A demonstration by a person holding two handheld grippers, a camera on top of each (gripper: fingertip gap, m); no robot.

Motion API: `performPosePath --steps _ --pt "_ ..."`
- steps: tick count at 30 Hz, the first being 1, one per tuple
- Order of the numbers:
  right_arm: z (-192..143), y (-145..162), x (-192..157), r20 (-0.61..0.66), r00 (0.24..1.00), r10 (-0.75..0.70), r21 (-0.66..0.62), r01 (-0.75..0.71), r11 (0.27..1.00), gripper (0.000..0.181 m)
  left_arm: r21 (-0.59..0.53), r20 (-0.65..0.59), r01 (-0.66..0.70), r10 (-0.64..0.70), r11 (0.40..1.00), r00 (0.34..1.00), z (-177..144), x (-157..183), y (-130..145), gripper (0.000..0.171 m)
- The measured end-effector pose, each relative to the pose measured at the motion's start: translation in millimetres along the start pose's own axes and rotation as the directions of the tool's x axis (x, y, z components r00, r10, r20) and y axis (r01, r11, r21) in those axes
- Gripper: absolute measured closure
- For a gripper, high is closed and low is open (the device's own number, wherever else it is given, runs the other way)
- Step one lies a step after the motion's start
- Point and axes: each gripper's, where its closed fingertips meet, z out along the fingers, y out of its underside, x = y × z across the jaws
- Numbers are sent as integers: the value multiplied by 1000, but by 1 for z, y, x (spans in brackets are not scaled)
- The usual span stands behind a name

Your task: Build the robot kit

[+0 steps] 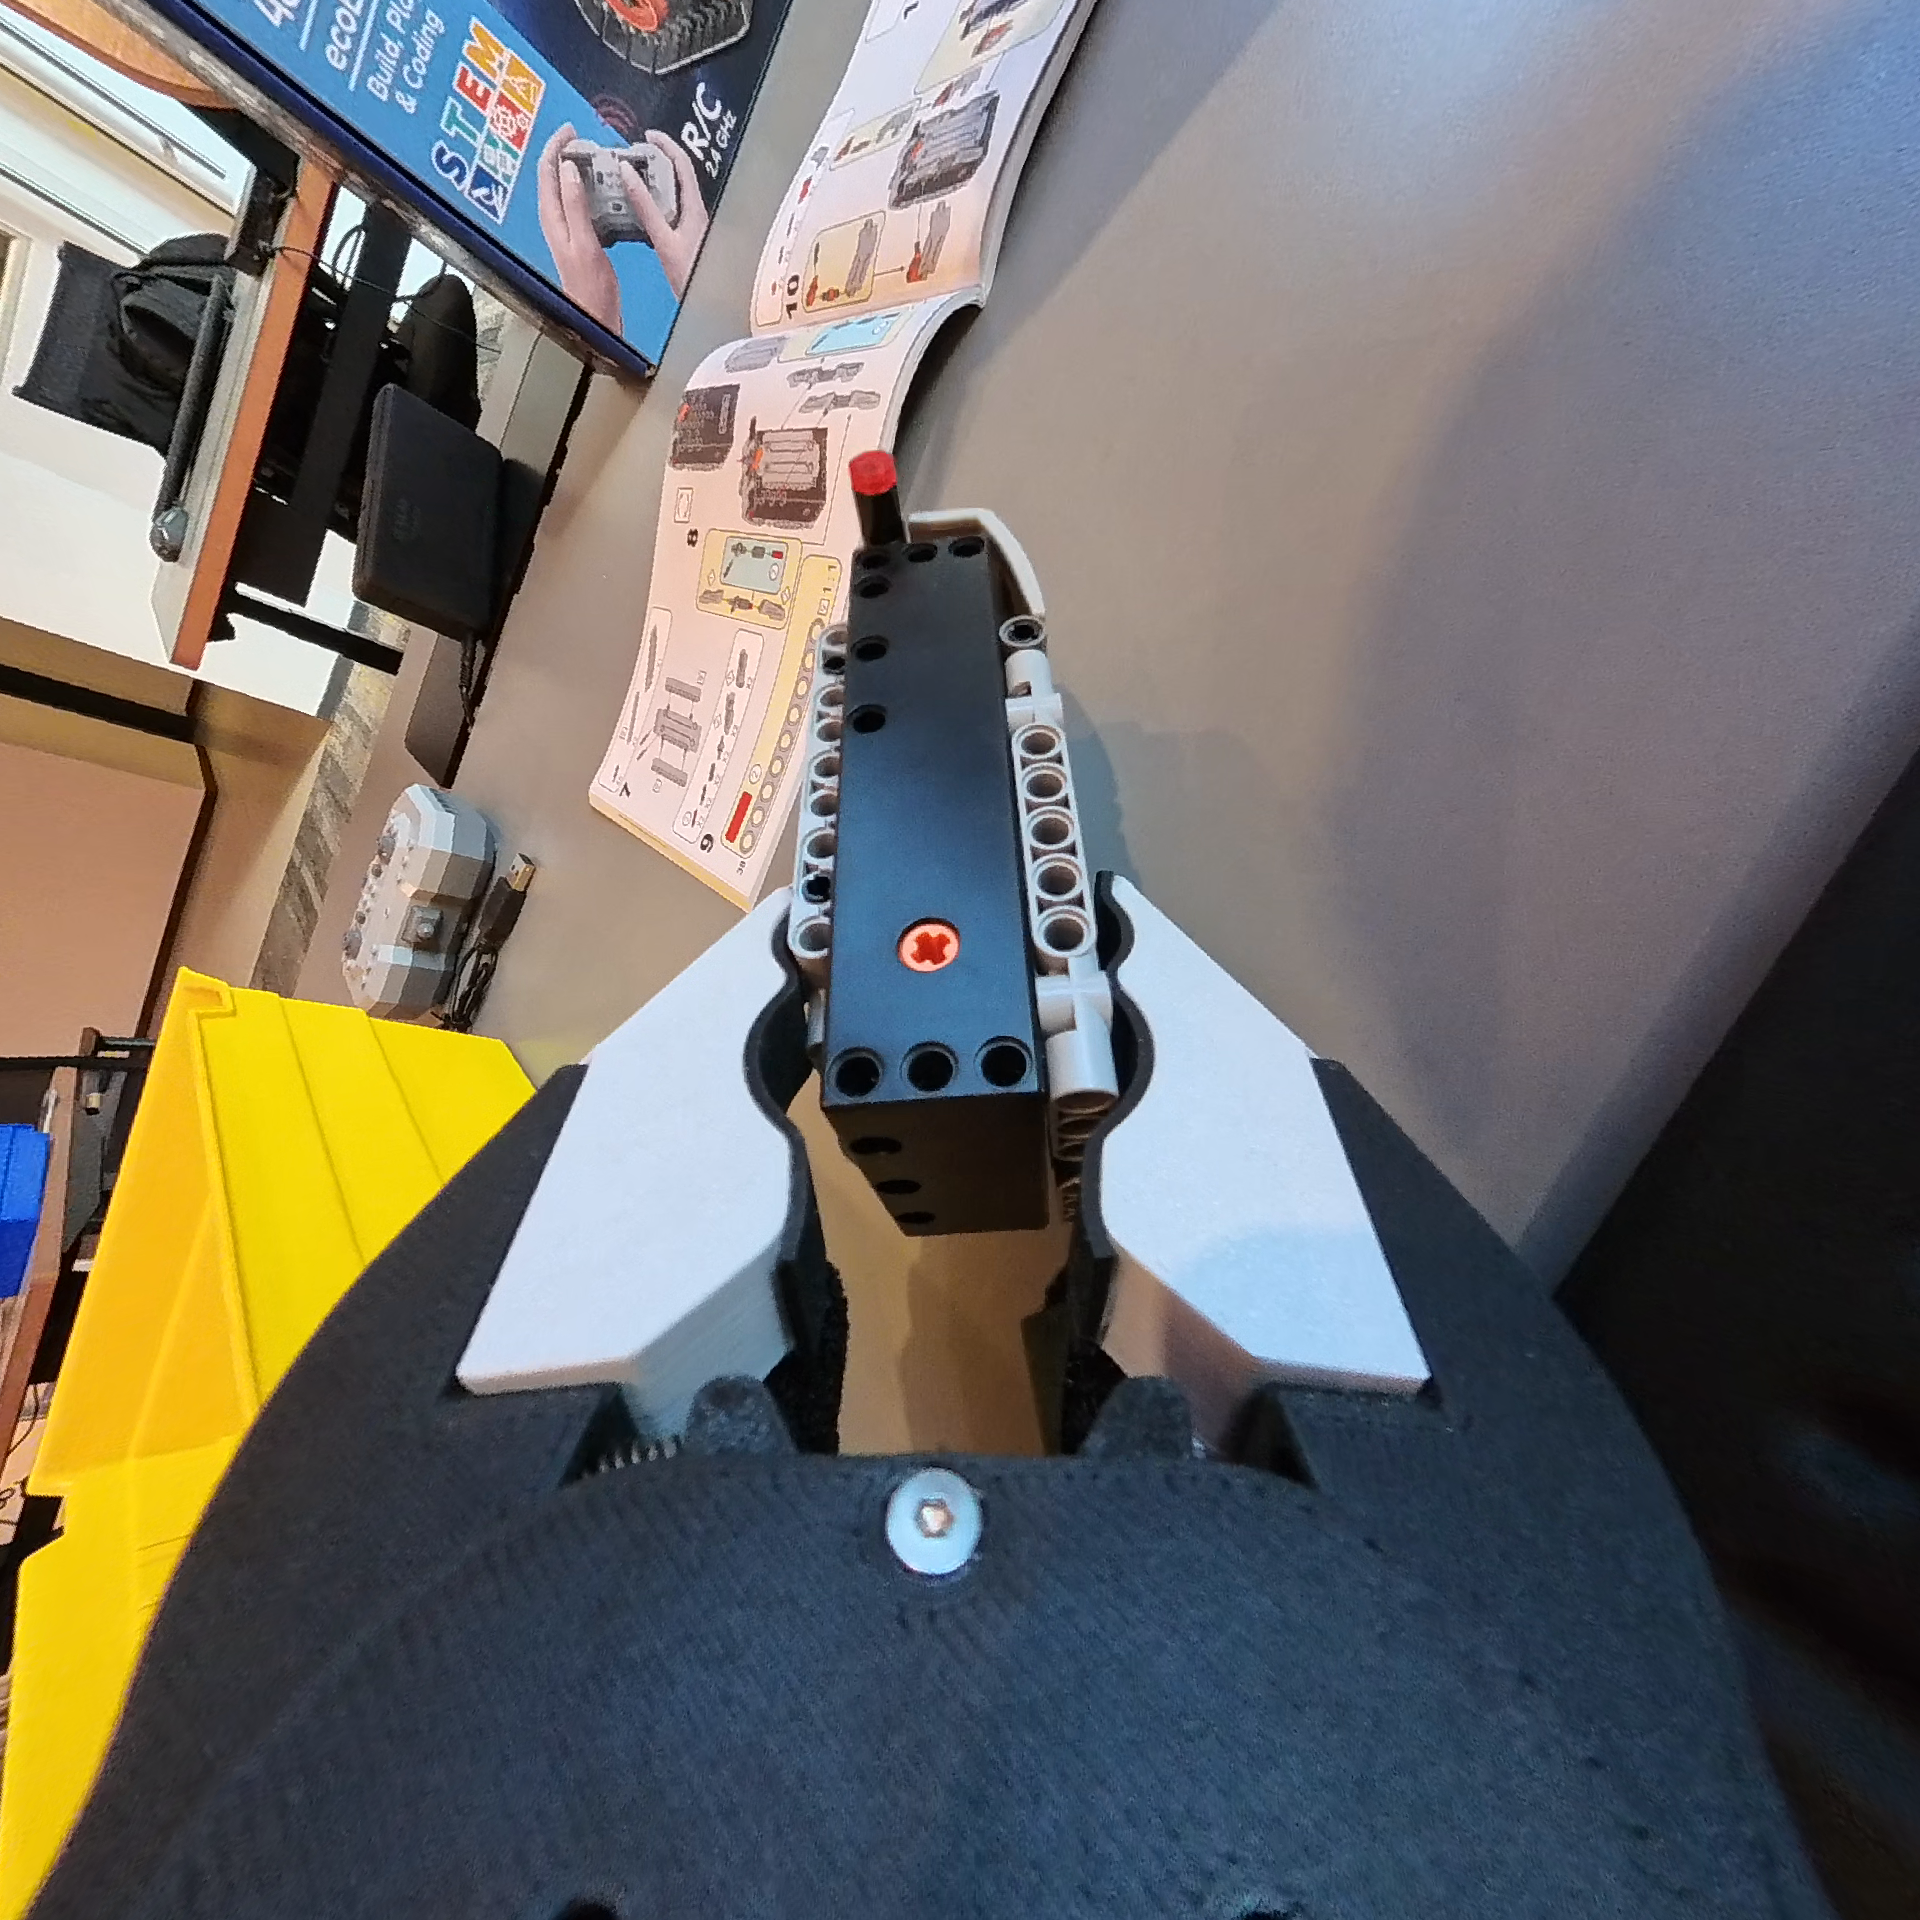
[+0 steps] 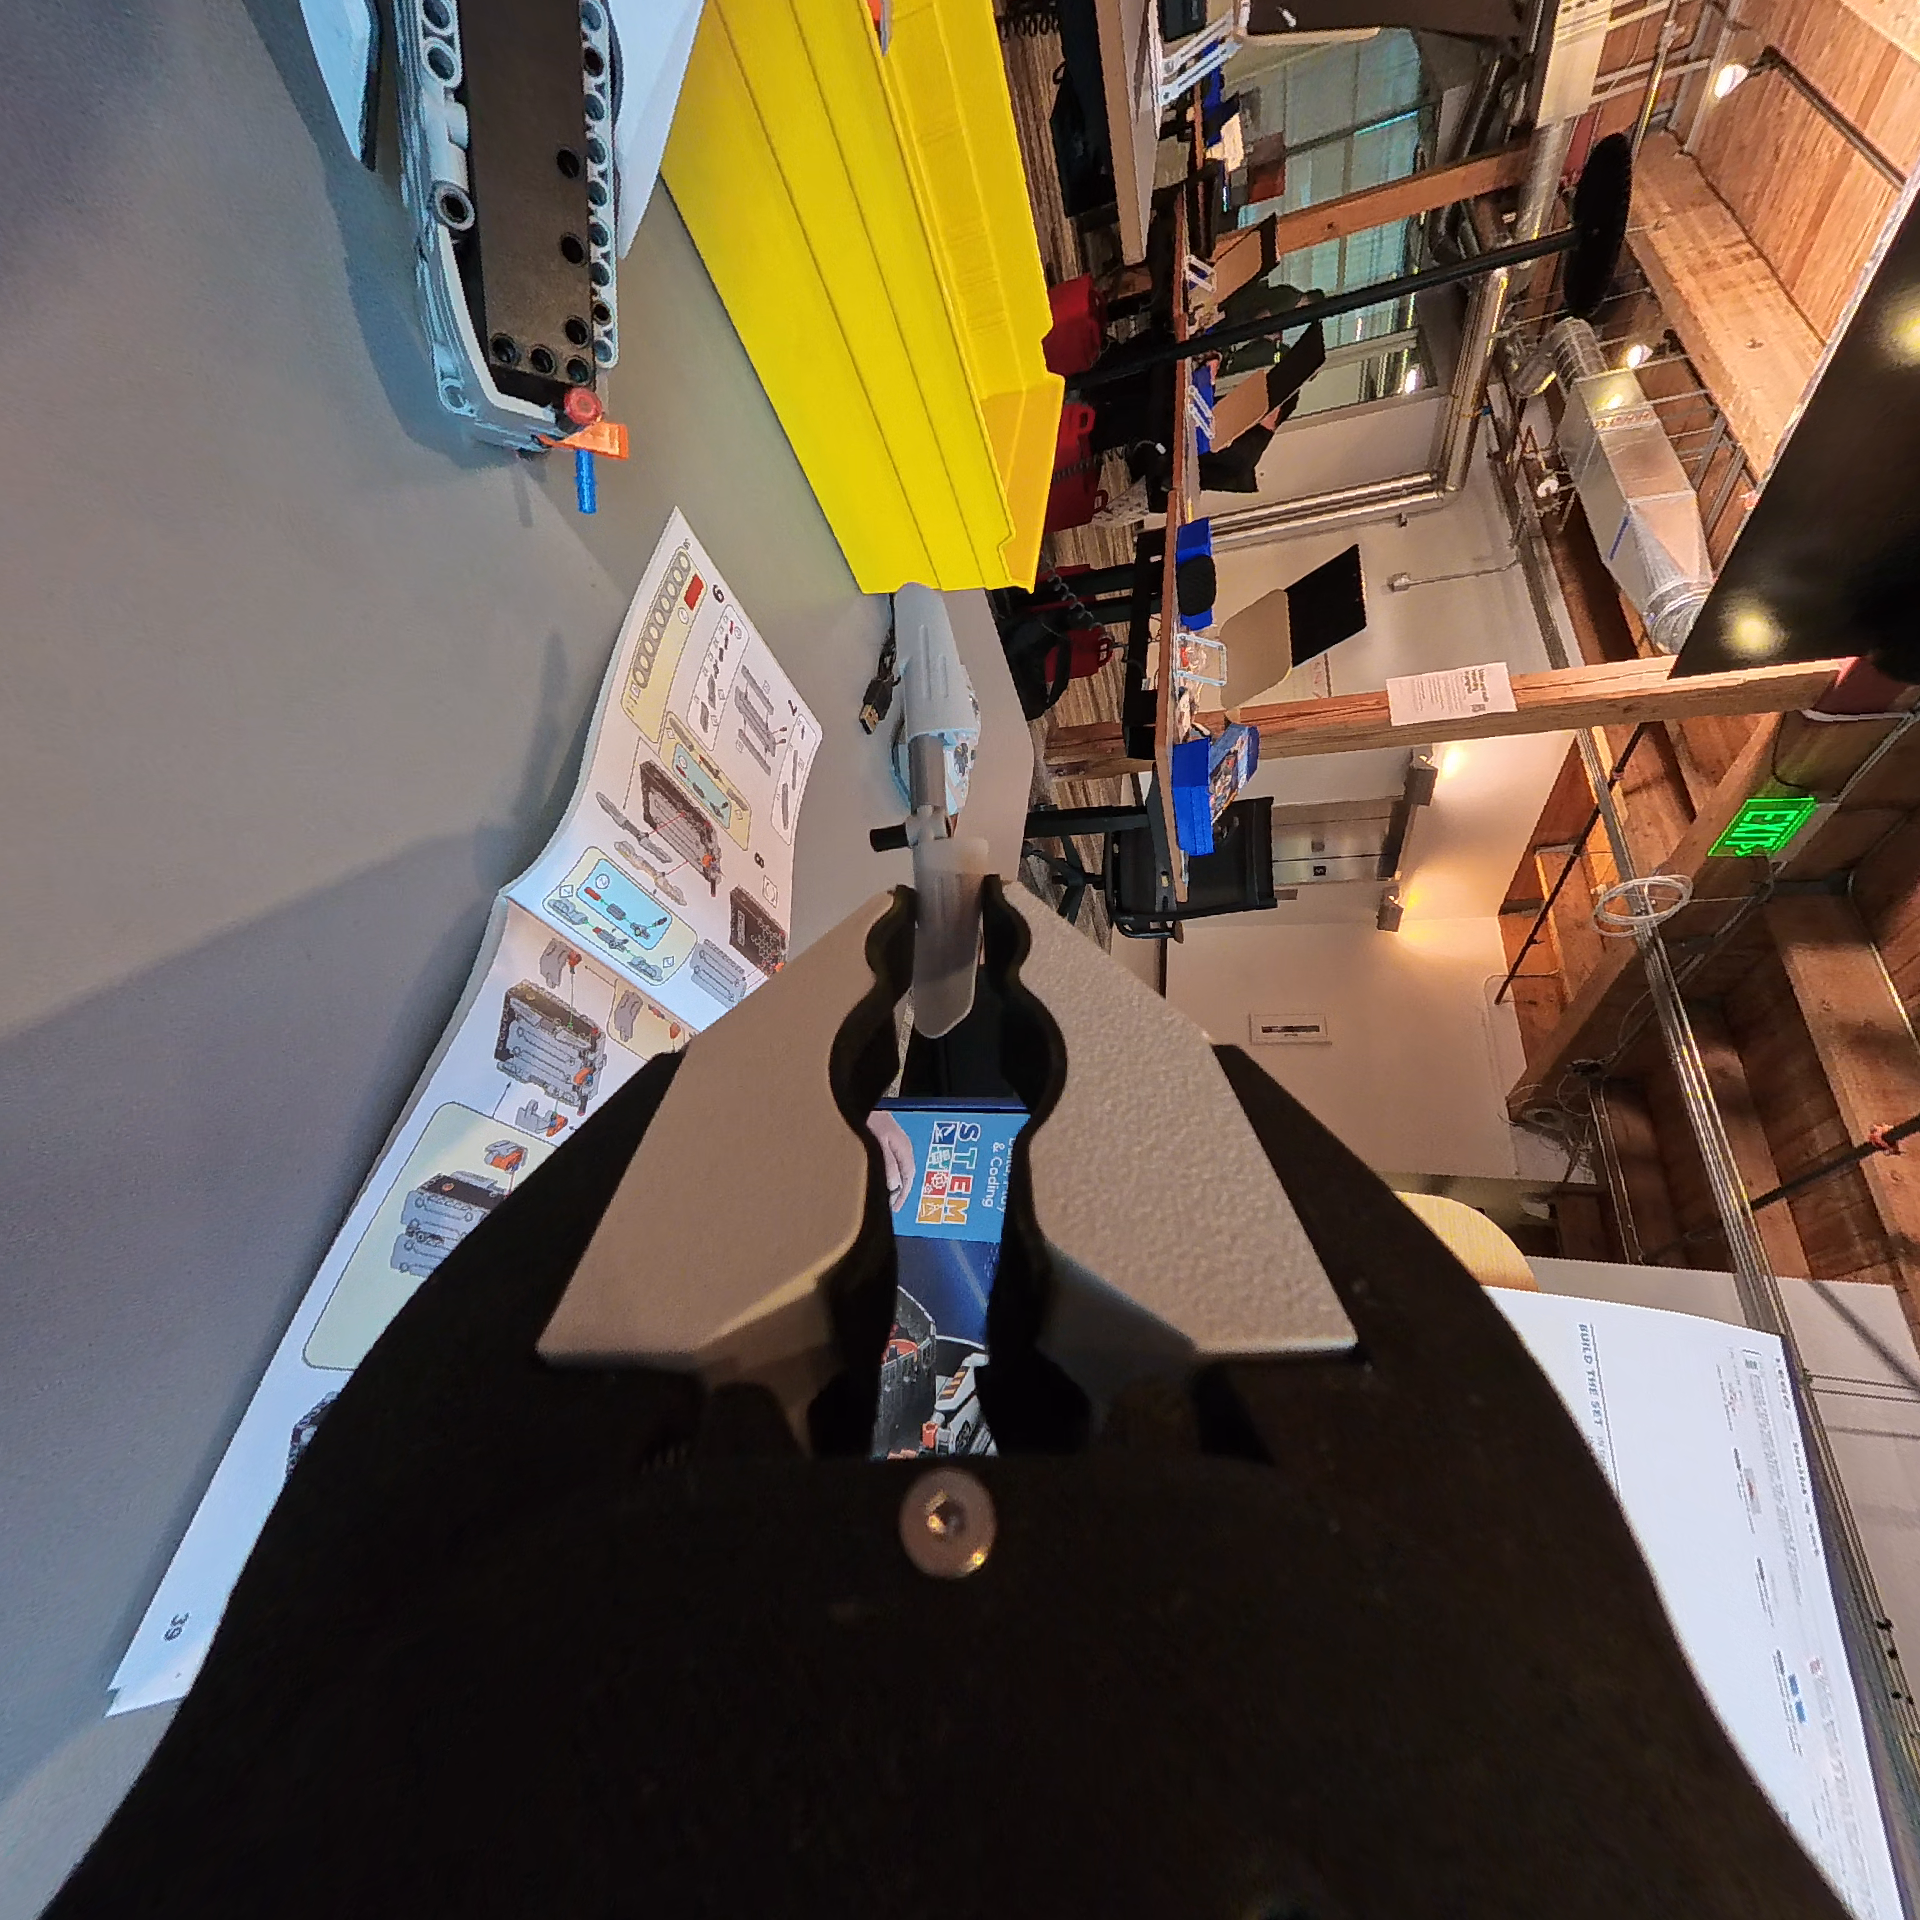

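Observation:
My left gripper (image 1: 948,940) is shut on a long black block (image 1: 925,831) with grey holed beams (image 1: 1051,821) along both sides and a red-tipped axle (image 1: 873,488) at its far end. It holds the block over the grey table (image 1: 1351,520). The same assembly shows at the top left of the right wrist view (image 2: 520,208), with an orange part (image 2: 597,436) and a blue pin (image 2: 587,483) at its end. My right gripper (image 2: 948,896) is shut on a slim light grey piece (image 2: 943,966) that carries a black pin (image 2: 885,837) near its far end.
An open instruction booklet (image 1: 727,644) (image 2: 644,831) lies on the table. A yellow bin (image 1: 260,1195) (image 2: 883,260) stands at the table's side. A grey remote (image 1: 416,914) (image 2: 935,686) with a cable, a blue printed box (image 1: 499,135) and a white sheet (image 2: 1714,1558) are nearby. Across from one pair of fingers to the other is roughly 20 centimetres.

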Motion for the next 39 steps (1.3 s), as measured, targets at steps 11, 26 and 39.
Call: performPosePath --steps 11,26,39 --pt "1 -2 -3 5 1000 0 6 0 1000 171 1 -1 2 -2 1000 1000 0 1 0 120" --pt "0 -6 -3 -4 1000 2 22 -1 1000 171 -1 -7 7 -7 1000 1000 0 1 1 120" --pt "5 -29 -10 7 993 118 128 -118 985 171 12 -14 47 -47 999 999 2 2 2 120"
